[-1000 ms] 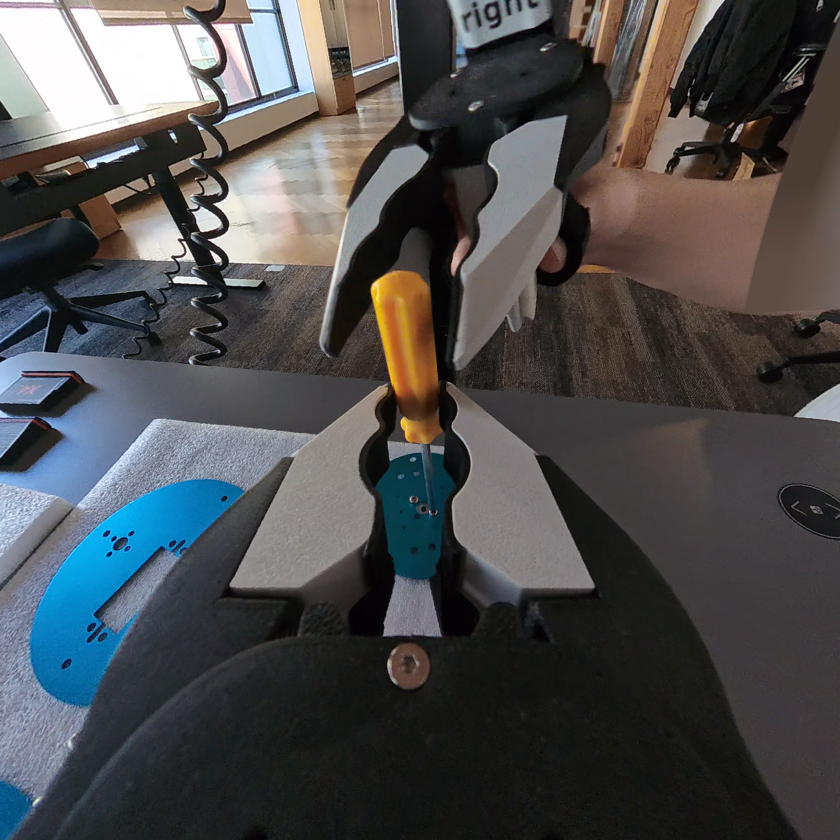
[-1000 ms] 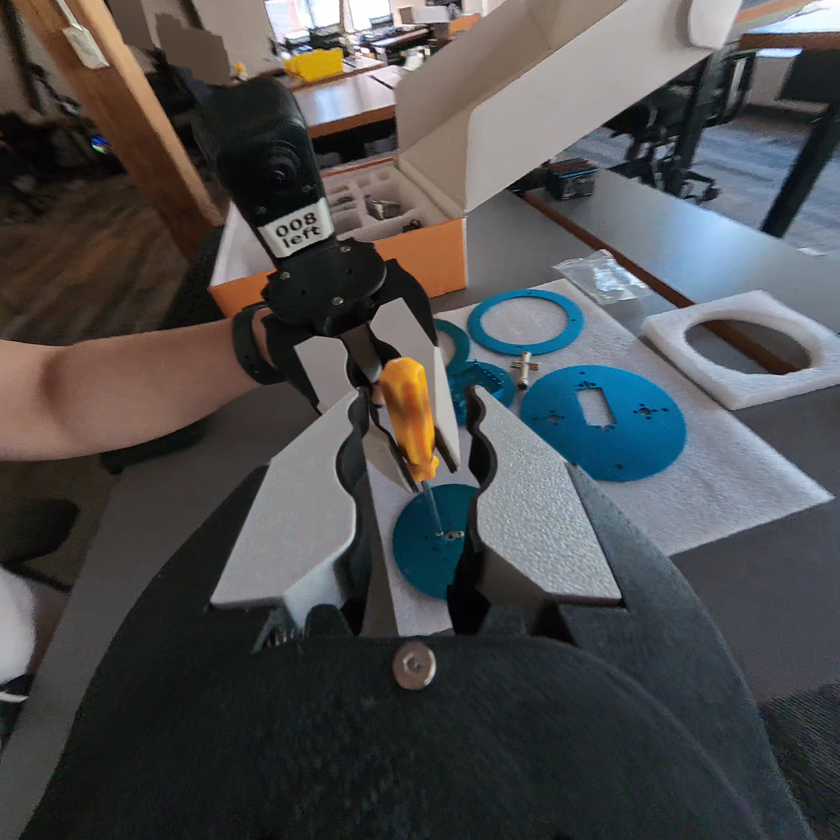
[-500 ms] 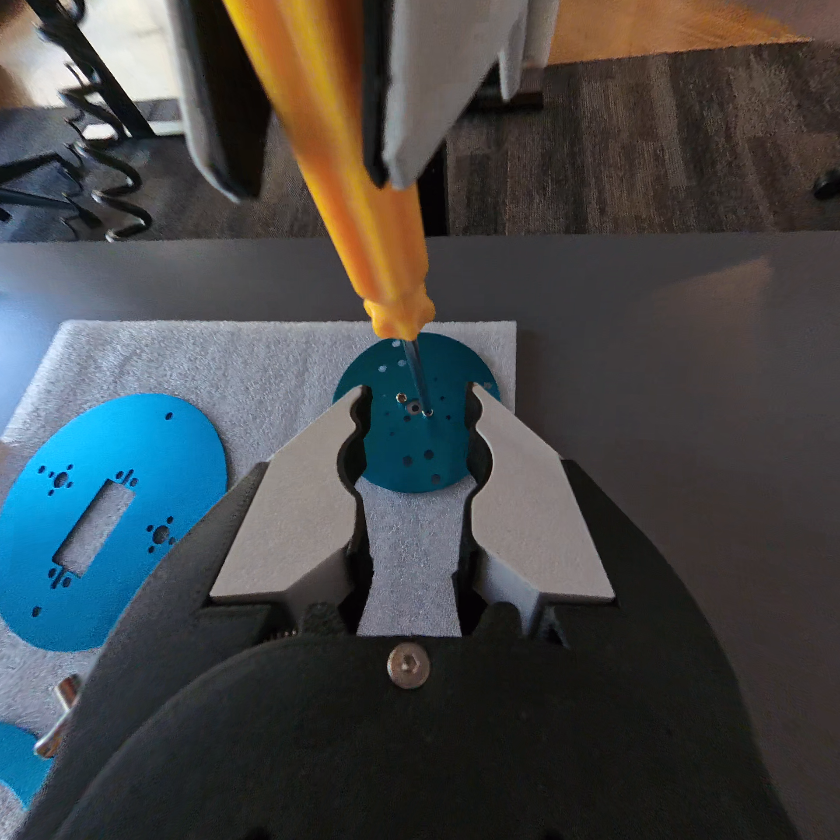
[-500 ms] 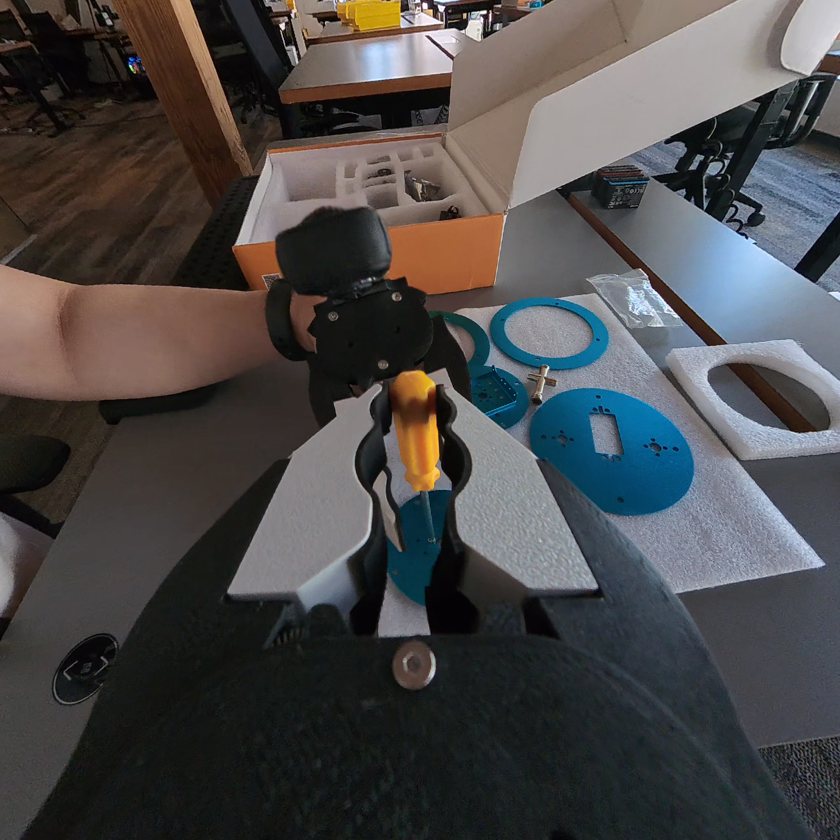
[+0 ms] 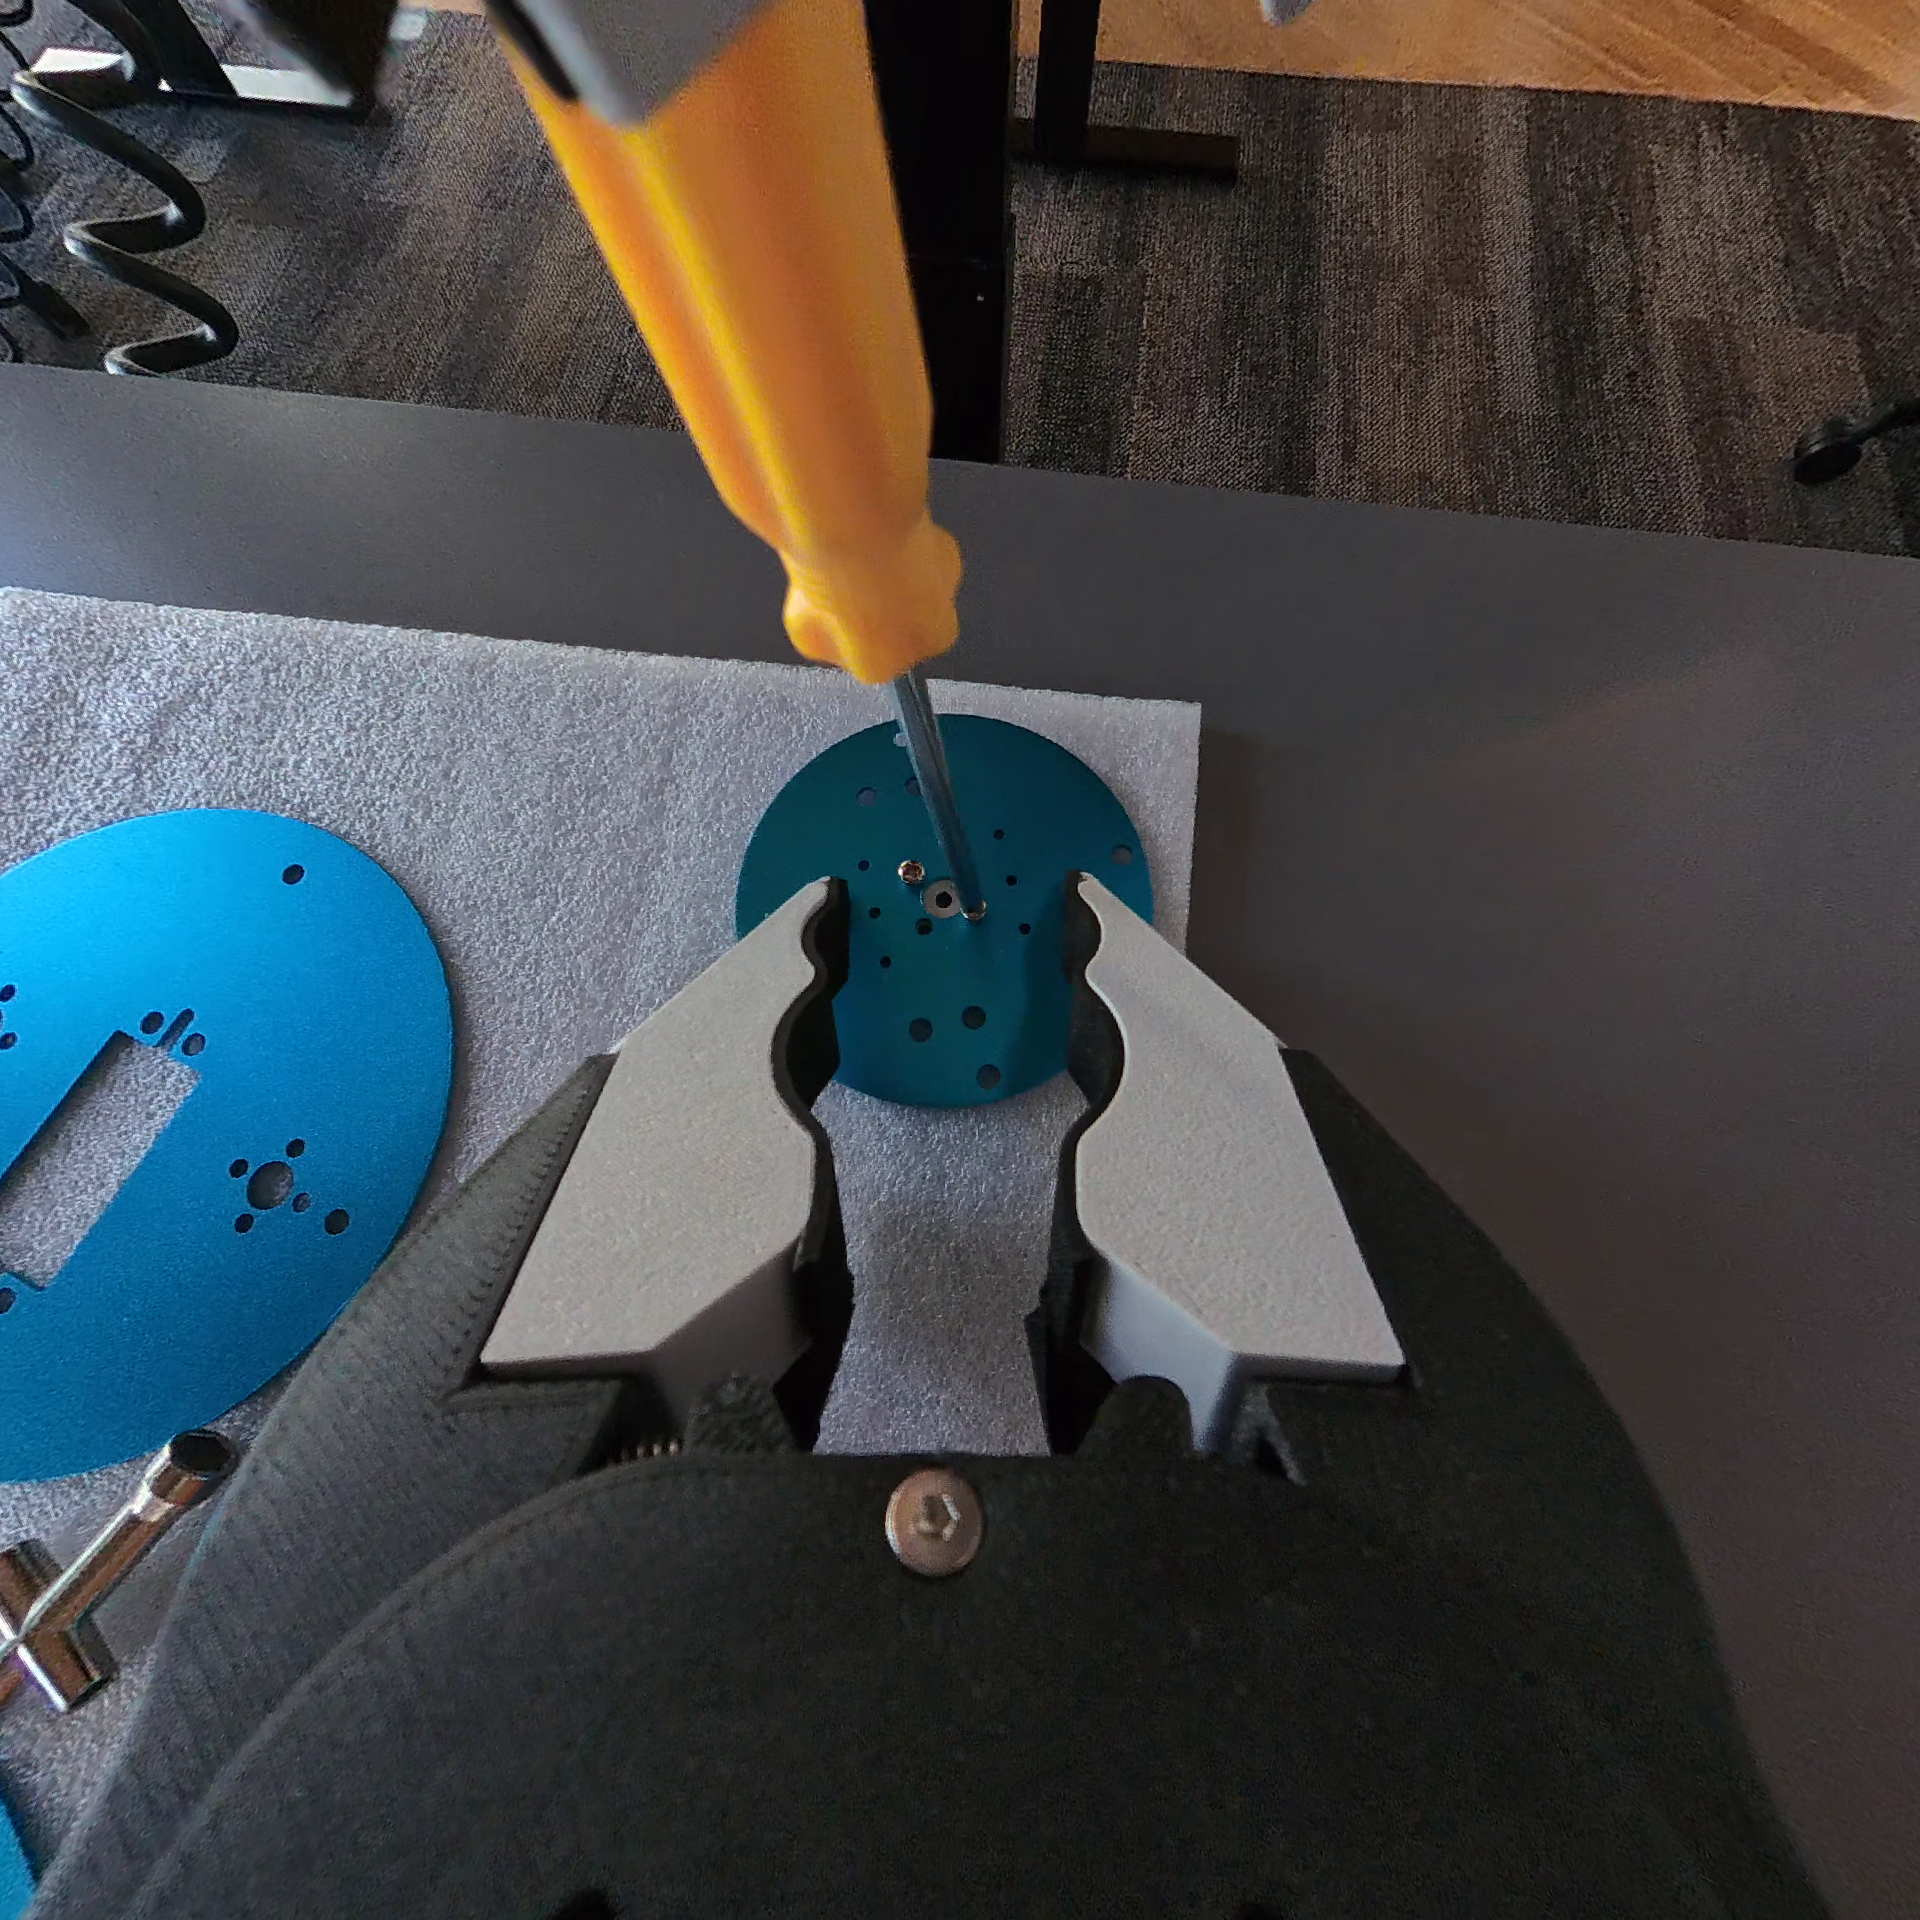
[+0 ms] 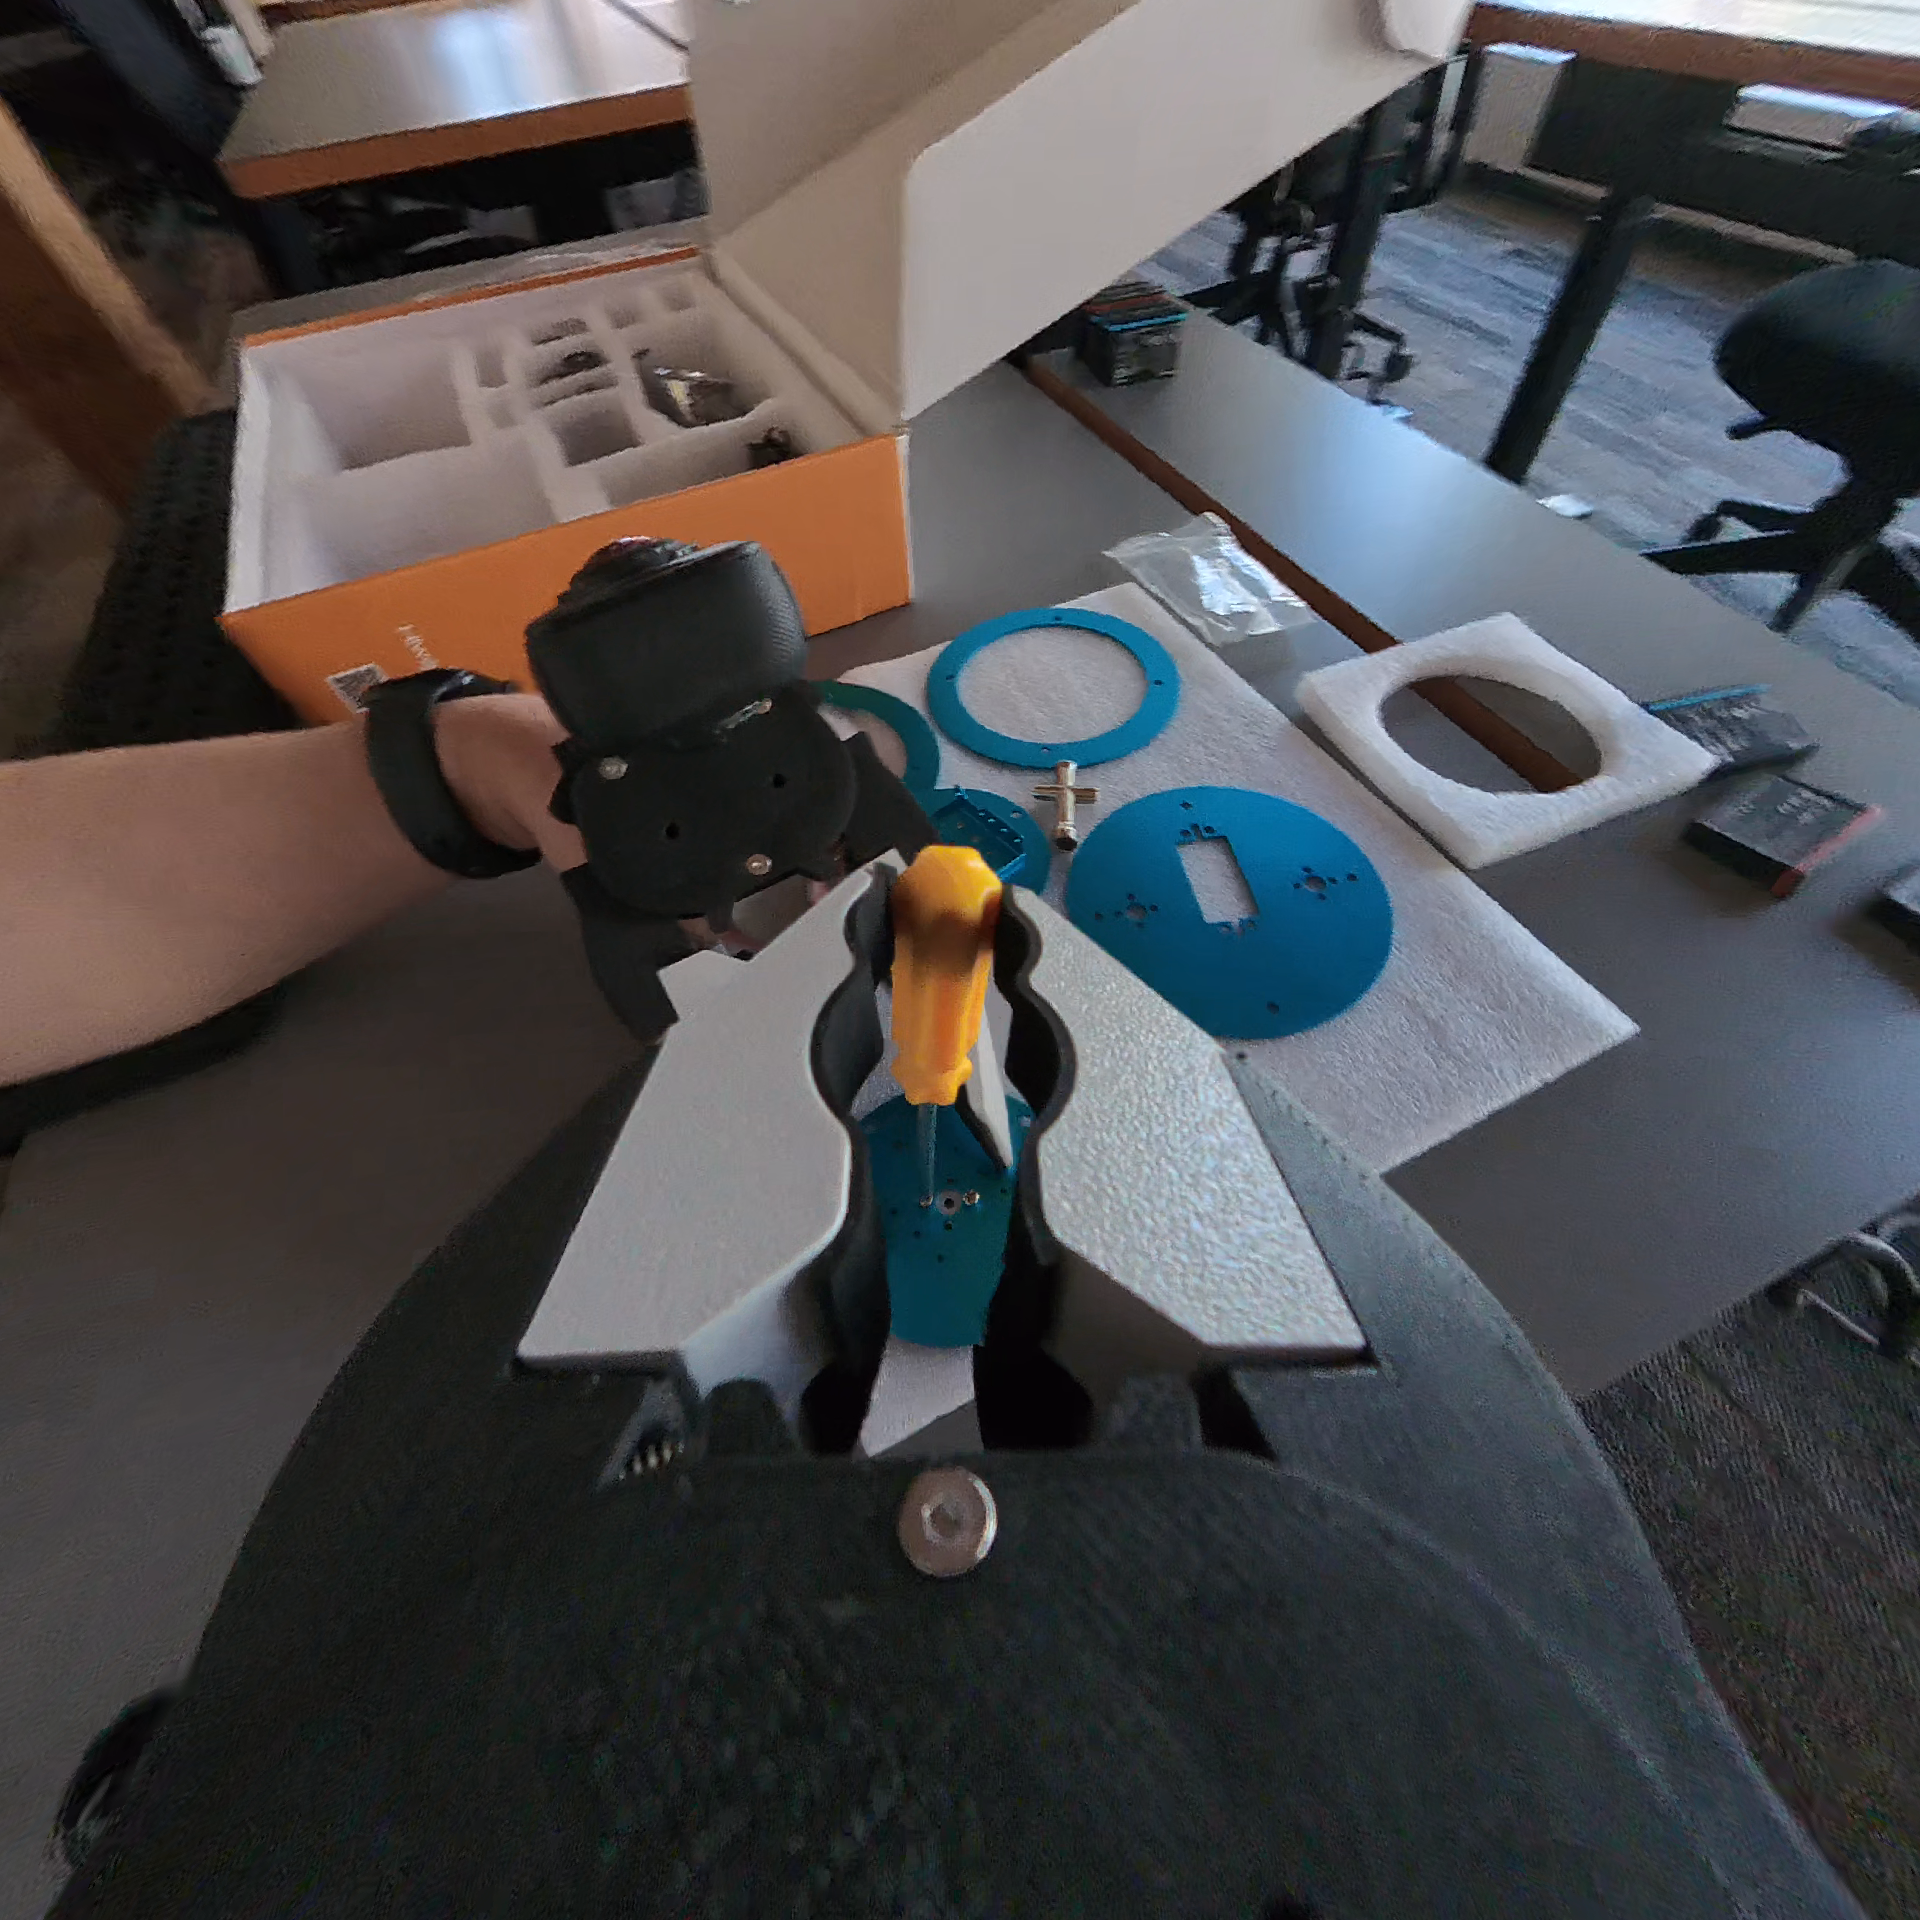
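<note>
The right gripper (image 6: 940, 914) has its grey fingers (image 6: 1143, 1143) closed on the yellow plastic handle of a small screwdriver (image 6: 940, 987), which stands nearly upright (tilted a little in the left wrist view). Its thin steel shaft comes down onto a small round teal metal disc (image 5: 956, 997) drilled with many holes, the tip resting at a screw just beside the disc's centre hole. The disc lies flat on a white foam sheet (image 5: 582, 790), close to the sheet's corner, on the grey worktop (image 5: 1558, 831).

The left gripper (image 5: 951, 894) faces the right one from across the disc; its fingers (image 5: 686, 1143) are parted and hold nothing, their tips over the disc's two sides, though whether they touch it cannot be told.

Farther along the foam lie a larger blue metal disc with a rectangular cut-out (image 6: 1226, 914), a silver cross-shaped socket wrench (image 6: 1065, 795) and a blue metal ring (image 6: 1049, 681). Beyond them sit a clear plastic bag (image 6: 1205, 577), a white foam square with a round hole (image 6: 1496, 727) and an open orange cardboard box with a white foam insert (image 6: 540, 582).
</note>
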`<state>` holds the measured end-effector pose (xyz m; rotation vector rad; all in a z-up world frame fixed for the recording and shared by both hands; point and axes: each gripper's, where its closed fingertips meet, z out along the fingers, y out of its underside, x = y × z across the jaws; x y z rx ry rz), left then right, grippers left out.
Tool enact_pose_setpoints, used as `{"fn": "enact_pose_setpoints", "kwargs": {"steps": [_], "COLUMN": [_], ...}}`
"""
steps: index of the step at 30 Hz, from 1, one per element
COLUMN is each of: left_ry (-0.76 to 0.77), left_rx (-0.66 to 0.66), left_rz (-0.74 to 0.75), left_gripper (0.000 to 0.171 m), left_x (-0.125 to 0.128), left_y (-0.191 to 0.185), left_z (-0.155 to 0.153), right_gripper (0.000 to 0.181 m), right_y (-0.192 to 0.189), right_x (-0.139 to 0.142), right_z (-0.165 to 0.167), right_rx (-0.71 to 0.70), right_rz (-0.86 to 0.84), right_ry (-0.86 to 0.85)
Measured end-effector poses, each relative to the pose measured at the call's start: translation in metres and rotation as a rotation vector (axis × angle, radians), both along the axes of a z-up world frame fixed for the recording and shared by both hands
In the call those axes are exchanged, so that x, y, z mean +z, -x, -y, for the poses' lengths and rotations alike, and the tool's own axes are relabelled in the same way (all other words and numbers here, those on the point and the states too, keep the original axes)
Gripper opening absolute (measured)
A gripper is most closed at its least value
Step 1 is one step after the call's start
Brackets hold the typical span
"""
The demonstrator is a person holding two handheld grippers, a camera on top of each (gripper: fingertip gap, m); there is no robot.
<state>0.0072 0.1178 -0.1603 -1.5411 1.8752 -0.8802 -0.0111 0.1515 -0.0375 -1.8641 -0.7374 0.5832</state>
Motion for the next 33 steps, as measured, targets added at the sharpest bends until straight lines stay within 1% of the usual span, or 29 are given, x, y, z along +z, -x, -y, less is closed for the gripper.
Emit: {"fn": "enact_pose_setpoints", "kwargs": {"steps": [3, 5, 6, 8, 11, 14, 17, 20, 23, 26, 29, 31, 33], "left_ry": [-0.001, -0.012, -0.016, -0.029, -0.032, -0.029, 0.009, 0.016, 0.011, -0.014, 0.005, 0.023, 0.03], "left_rx": [0.015, 0.034, 0.042, 0.036, 0.017, 0.014, 0.02, 0.011, 0.005, -0.001, -0.013, -0.022, -0.027], "left_rz": [0.003, 0.005, 0.007, 0.014, 0.015, 0.037, 0.119, 0.176, 0.188, 0.186, 0.183, 0.191, 0.191], "left_gripper": [0.035, 0.029, 0.024, 0.024, 0.031, 0.029, 0.023, 0.008, 0.003, 0.003, 0.003, 0.003, 0.003], "left_x": [0.0, 0.0, 0.001, 0.001, 0.002, 0.006, 0.022, 0.034, 0.036, 0.035, 0.035, 0.035, 0.035], "left_y": [-0.001, -0.002, -0.002, -0.001, 0.0, 0.0, -0.002, -0.003, -0.004, -0.006, -0.006, -0.006, -0.006], "left_z": [-0.002, -0.005, -0.006, -0.006, -0.002, -0.001, 0.001, 0.001, 0.001, 0.0, 0.001, 0.001, 0.001], "right_gripper": [0.019, 0.018, 0.018, 0.018, 0.019, 0.019, 0.019, 0.018, 0.018, 0.019, 0.019, 0.018, 0.019], "right_y": [-0.006, -0.003, 0.001, 0.001, 0.001, 0.002, 0.003, 0.003, 0.002, -0.003, -0.005, -0.004, -0.002], "right_x": [0.001, 0.002, 0.002, 0.002, 0.002, 0.002, 0.002, 0.001, 0.001, 0.001, 0.001, 0.001, -0.001], "right_z": [0.0, 0.003, 0.006, 0.006, 0.005, 0.005, 0.004, 0.003, 0.002, 0.002, 0.002, 0.003, 0.004], "right_rx": [-0.176, -0.21, -0.2, -0.195, -0.188, -0.185, -0.183, -0.184, -0.196, -0.219, -0.233, -0.206, -0.124], "right_rz": [0.013, 0.02, 0.021, 0.037, 0.029, 0.036, 0.054, 0.067, 0.077, 0.081, 0.06, 0.05, 0.085], "right_ry": [-0.059, -0.094, -0.101, -0.1, -0.098, -0.106, -0.112, -0.119, -0.123, -0.118, -0.096, -0.066, -0.045]}}
